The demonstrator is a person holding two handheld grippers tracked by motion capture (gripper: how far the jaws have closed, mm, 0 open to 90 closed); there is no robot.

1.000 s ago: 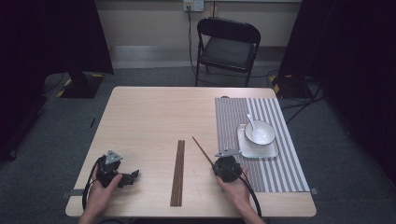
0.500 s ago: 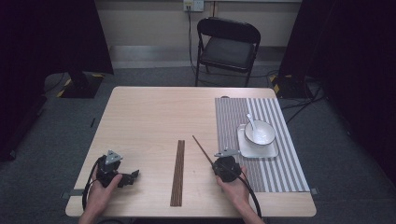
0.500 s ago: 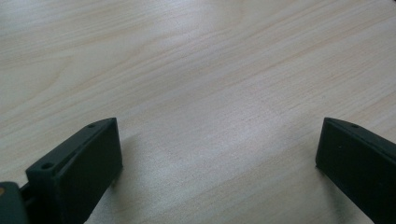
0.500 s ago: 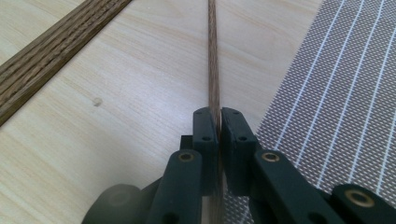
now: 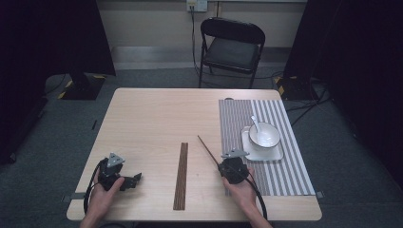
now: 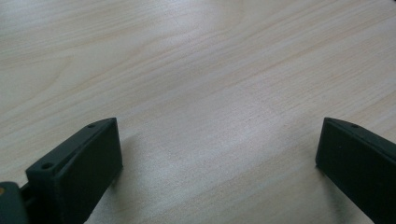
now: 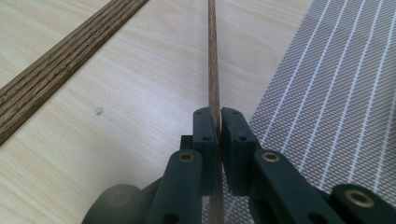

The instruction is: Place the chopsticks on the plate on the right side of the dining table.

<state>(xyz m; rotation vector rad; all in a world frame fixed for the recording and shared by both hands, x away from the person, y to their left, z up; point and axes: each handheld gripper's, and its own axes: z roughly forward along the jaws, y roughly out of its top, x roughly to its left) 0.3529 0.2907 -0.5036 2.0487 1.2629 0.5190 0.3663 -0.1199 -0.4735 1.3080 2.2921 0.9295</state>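
Pinching one wooden strip, the right gripper sat between the striped mat and strip bundle; the left gripper rested spread, empty.

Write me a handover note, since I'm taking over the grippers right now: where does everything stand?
Right gripper: shut on one chopstick, just left of the striped placemat.
Left gripper: open, holding nothing, over bare table.
Remaining chopsticks lie bundled mid-table. Bowl with spoon sits on a plate on the placemat.
Done: one chopstick picked up.
Left, probably: place it on the placemat, then bring the others.
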